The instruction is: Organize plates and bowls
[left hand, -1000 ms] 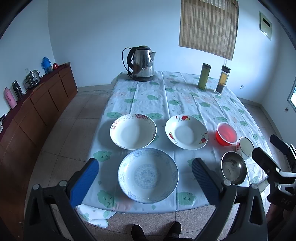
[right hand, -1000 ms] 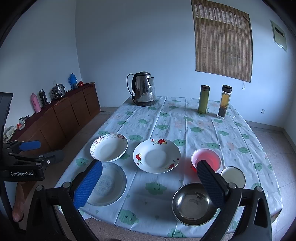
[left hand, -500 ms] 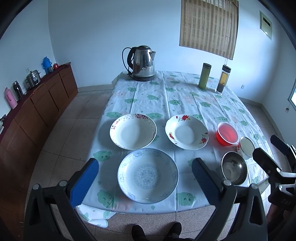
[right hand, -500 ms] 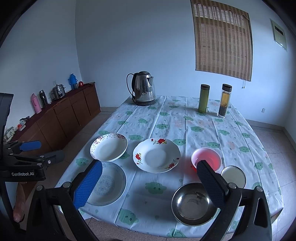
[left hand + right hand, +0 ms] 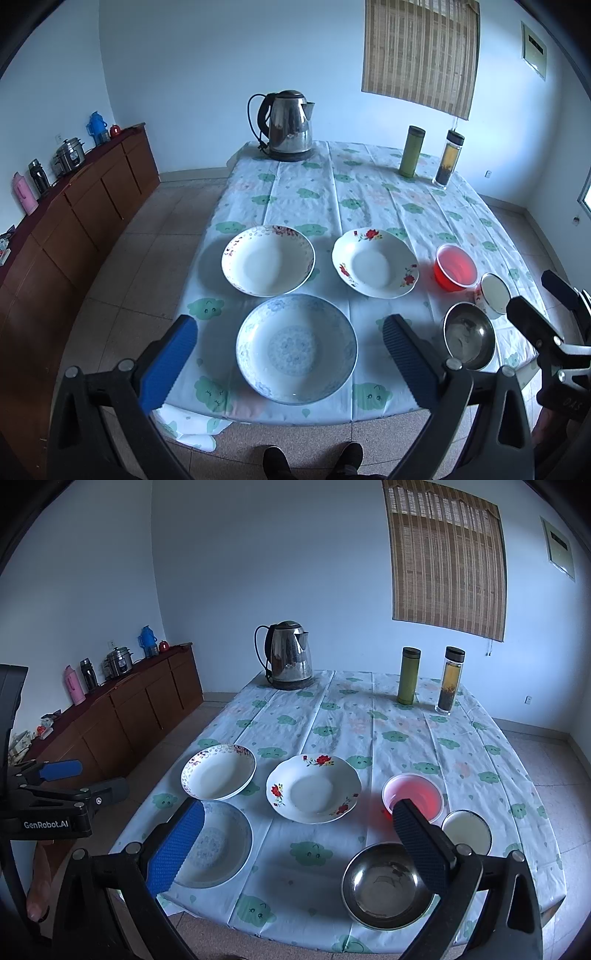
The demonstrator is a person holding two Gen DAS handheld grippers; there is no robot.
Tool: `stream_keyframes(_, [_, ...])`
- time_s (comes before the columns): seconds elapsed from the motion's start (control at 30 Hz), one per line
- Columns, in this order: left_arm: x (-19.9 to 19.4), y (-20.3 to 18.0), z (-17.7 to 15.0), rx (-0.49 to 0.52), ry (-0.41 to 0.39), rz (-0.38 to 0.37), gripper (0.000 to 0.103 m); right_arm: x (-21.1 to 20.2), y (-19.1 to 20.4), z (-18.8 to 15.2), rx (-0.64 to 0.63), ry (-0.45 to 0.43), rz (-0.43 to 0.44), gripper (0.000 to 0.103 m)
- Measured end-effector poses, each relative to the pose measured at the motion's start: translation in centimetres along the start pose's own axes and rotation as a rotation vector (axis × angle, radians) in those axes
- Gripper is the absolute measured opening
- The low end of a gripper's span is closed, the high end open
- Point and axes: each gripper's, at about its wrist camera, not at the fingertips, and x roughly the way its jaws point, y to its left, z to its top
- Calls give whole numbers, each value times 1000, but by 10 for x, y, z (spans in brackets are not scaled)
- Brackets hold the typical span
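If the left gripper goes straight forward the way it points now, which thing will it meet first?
Most likely the blue-patterned plate. It lies on the table's near edge, centred between the open fingers of the left gripper. The floral plates lie farther back. Depth is unclear, and the gripper seems to hover above the table.

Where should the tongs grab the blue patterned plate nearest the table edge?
Grip the blue patterned plate by its raised near rim, coming in low from the table's front edge with the left tongs. The flared rim likely leaves room for one finger underneath.
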Motion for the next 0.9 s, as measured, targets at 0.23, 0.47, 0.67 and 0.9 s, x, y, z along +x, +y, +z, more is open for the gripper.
stream_keyframes(0.23, [0,1,0,1,0,0,102,1,-1,-1,-1,2,4,102])
stream_keyframes(0.47, [8,4,-4,-6,1,8,102,3,-6,0,-4,4,15,102])
stream_keyframes(0.67, [9,5,-4,-8,7,15,102,6,-10,1,-9,7,27,102])
stream_keyframes(0.9, [8,-7,-4,-29,33,45,102,11,-9,0,-65,18,64,102])
